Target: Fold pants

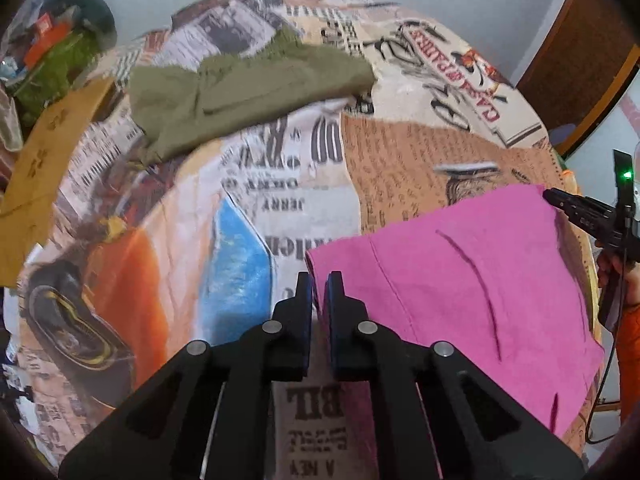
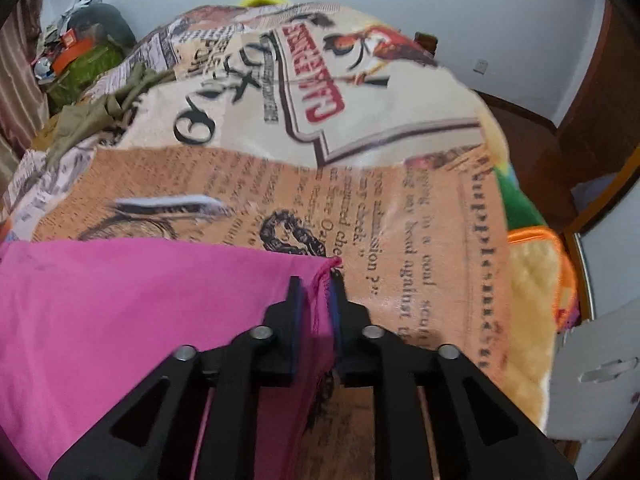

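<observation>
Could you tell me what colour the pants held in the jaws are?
Pink, clearest in the left wrist view.

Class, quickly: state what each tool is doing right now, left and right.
Left tool: shut on a corner of the pink pants.
Right tool: shut on the pink pants' other corner.

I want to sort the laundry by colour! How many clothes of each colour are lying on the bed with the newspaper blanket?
Pink: 1, the pink pants held at two corners by the left claw and the right claw
Olive green: 1, the olive green garment farther back
Mustard yellow: 1, the mustard yellow cloth at the left edge
Total: 3
</observation>
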Action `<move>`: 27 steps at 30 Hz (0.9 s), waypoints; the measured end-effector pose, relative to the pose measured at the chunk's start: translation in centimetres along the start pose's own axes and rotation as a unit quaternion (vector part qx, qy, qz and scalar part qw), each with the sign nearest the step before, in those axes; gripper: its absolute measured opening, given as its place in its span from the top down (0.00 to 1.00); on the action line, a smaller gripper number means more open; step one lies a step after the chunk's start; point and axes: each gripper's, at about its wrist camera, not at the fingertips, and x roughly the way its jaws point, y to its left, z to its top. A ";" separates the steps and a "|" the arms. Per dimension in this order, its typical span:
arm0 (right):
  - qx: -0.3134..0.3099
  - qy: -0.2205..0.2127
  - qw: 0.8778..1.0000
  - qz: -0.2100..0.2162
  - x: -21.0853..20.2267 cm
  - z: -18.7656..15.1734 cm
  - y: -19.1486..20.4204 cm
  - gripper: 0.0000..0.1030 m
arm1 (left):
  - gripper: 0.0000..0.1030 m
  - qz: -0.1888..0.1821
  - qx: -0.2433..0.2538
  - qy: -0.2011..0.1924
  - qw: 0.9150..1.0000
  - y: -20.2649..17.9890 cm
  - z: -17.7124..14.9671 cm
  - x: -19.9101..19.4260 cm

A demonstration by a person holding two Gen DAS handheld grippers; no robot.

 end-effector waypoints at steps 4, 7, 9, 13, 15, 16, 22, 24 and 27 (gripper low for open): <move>0.002 -0.049 0.999 0.022 -3.9 0.6 1.2 0.53 | 0.89 -0.014 0.013 -0.019 1.000 -1.1 0.9 -1.7; -0.009 -0.069 0.996 0.056 -6.0 1.1 3.2 0.52 | 0.62 -0.022 0.022 -0.022 0.999 -2.5 1.8 -2.0; -0.020 -0.069 0.994 0.079 -6.6 1.4 4.9 0.48 | 0.47 -0.029 0.021 -0.029 0.999 -3.3 2.1 -1.9; -0.055 -0.056 0.990 0.118 -6.1 1.6 8.9 0.43 | 0.44 -0.040 0.033 -0.008 0.999 -4.8 2.3 -0.6; -0.070 -0.037 0.989 0.129 -4.8 1.5 10.6 0.43 | 0.44 -0.045 0.043 0.012 0.998 -5.5 2.2 0.8; -0.074 -0.025 0.988 0.135 -4.2 1.4 11.3 0.42 | 0.44 -0.048 0.047 0.018 0.998 -5.7 2.1 1.2; -0.096 0.055 0.984 0.138 0.2 -0.4 13.6 0.43 | 0.33 -0.026 0.085 0.049 0.995 -6.1 1.1 3.9; -0.102 0.055 0.983 0.143 0.5 -1.1 13.4 0.43 | 0.32 -0.023 0.094 0.045 0.994 -5.9 0.5 3.6; -0.110 0.059 0.981 0.148 -0.2 -1.7 13.1 0.43 | 0.31 -0.023 0.096 0.040 0.994 -5.5 -0.3 3.0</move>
